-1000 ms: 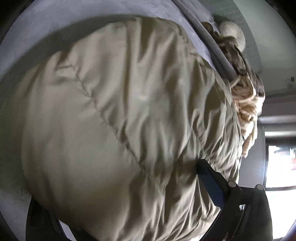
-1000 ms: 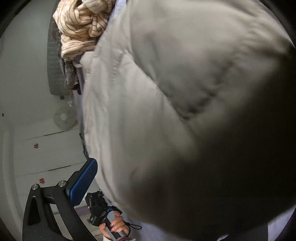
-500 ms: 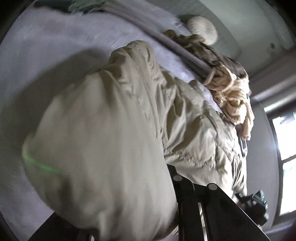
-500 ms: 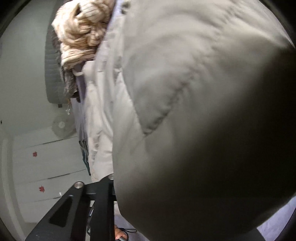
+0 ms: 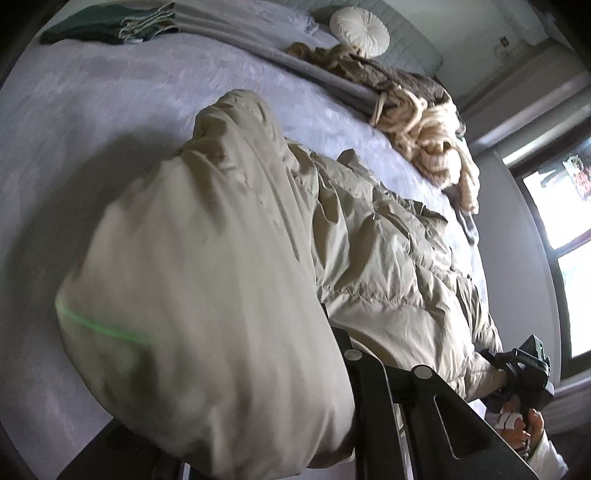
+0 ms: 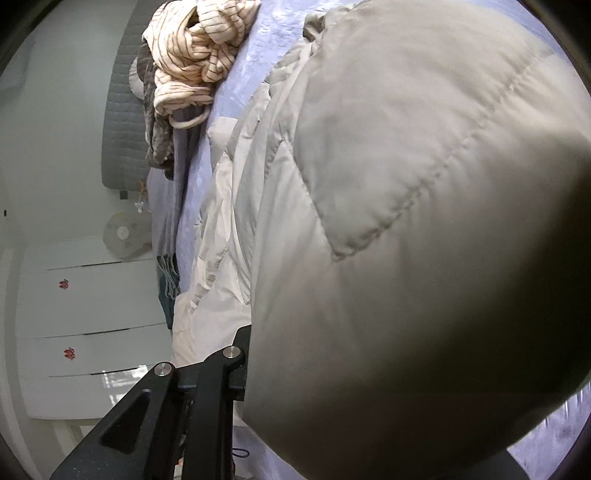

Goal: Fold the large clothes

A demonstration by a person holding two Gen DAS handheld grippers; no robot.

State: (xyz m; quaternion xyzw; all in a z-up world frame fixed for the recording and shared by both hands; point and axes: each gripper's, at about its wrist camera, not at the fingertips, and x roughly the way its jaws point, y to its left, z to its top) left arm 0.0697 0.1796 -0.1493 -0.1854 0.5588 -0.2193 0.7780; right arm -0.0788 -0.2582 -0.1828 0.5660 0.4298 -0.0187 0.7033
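On the lavender bedspread (image 5: pixel 110 122), a beige quilted puffer jacket (image 5: pixel 388 258) lies stretched out, glossy shell fabric, stitched baffles, heavily creased. Its long axis runs from the near left gripper (image 5: pixel 332 332) toward the right gripper (image 5: pixel 495 363) at the lower right of the left wrist view, roughly parallel to the bed's edge. Both ends are lifted off the bedspread; the middle sags onto it. Left gripper: jaws have just closed, clamped on a bunched fold of the jacket that billows over the lens. Right gripper (image 6: pixel 245 365): jaws have just closed too, pinching jacket fabric; the pads are mostly buried under cloth, so contact is probably on the hem, can't confirm. A person's hand (image 5: pixel 524 430) in a white sleeve holds the right gripper's handle. Beyond the jacket: a cream striped knit garment (image 5: pixel 424 133) tangled in a heap, a grey blanket (image 5: pixel 295 62) folded along the bed, a round white pleated cushion (image 5: pixel 360 31), dark green folded cloth (image 5: pixel 96 29). White drawers (image 6: pixel 92 295) with small red decals stand beside the bed. No readable labels or text anywhere.
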